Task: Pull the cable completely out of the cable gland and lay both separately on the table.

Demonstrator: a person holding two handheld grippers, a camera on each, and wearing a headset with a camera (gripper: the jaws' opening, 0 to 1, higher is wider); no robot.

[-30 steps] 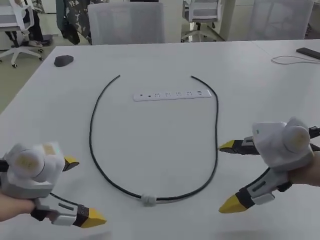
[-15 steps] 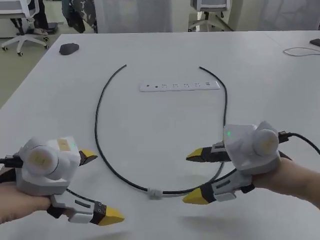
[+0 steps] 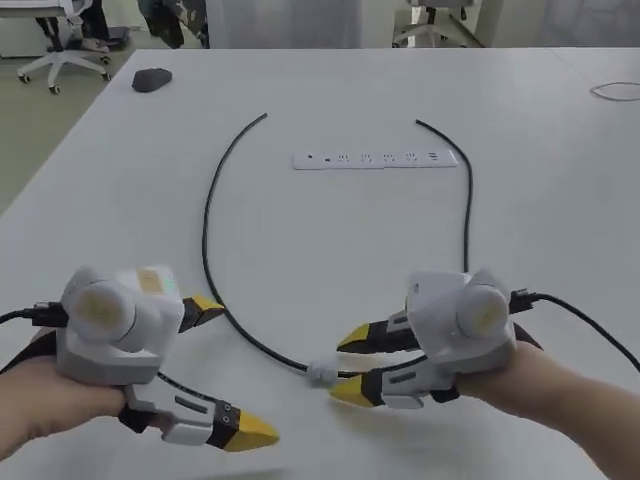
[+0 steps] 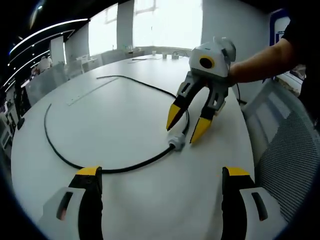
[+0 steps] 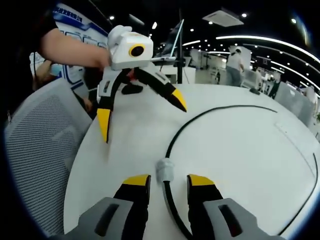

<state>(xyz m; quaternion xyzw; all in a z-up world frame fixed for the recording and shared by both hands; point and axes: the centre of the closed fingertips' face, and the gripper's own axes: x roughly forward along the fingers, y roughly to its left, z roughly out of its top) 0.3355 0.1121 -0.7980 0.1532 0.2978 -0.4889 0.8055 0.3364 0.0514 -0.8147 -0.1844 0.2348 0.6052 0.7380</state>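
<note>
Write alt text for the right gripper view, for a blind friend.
The right gripper, jaws open, straddles a black cable just behind its grey gland on a white table. Beyond it is the left gripper, jaws wide open.

Showing left gripper (image 3: 232, 368) and right gripper (image 3: 343, 368): white rounded housings carrying black jaws ending in yellow tips. Trailing a thin black lead (image 3: 585, 322) behind the right housing. Wearing dark short sleeves (image 4: 302, 30) above bare forearms.
</note>
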